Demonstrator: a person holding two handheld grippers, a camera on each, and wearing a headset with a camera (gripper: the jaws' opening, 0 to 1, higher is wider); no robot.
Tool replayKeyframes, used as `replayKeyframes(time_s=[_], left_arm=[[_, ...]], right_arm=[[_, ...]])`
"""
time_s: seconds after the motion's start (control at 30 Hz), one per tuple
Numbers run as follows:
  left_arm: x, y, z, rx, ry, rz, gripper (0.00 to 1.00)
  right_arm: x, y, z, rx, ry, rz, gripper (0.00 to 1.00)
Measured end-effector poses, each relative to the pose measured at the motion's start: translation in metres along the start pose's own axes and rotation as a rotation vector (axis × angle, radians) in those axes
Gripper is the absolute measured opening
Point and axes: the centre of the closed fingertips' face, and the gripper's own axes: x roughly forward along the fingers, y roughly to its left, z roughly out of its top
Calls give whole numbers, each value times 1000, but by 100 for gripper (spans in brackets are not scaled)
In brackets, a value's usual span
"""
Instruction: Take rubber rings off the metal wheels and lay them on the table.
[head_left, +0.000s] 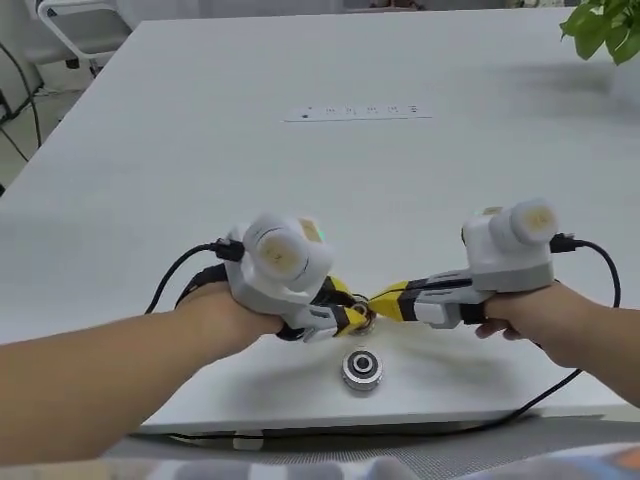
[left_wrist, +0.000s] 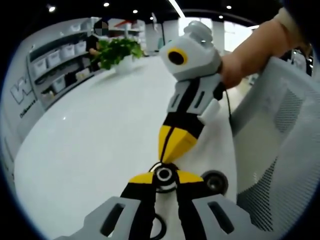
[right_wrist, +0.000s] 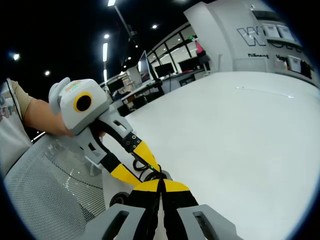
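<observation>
Clamping metal wheel (left_wrist: 164, 175) w/ jaws slightly apart, left gripper (head_left: 347, 318) at its 9 o'clock, right gripper (right_wrist: 160, 183) at 3 o'clock, jaws pressed together at wheel rim, hold on rubber ring unclear, 2nd wheel (head_left: 361, 368) at 6 o'clock on table (head_left: 200, 150), nr front edge

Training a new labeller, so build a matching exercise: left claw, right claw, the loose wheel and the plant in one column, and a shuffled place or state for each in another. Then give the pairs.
1 left claw
2 right claw
3 loose wheel
4 plant

A lies flat on the table, near its front edge
B jaws pressed together
C top right corner of the head view
D clamps the held wheel between its jaws

Pairs: 1-D, 2-B, 3-A, 4-C
</observation>
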Motion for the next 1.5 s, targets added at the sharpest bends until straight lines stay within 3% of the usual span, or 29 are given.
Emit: replayKeyframes(time_s=[0.57,1.0,1.5], left_arm=[[-39,2,7,-7,-71,-14,30],[-68,9,-7,-35,-79,14,40],[-95,18,-24,-73,-83,69,46]], right_arm=[[2,8,11,-31,10,11,0],[12,10,26,-60,23,31,0],[39,22,37,-111,70,65,0]])
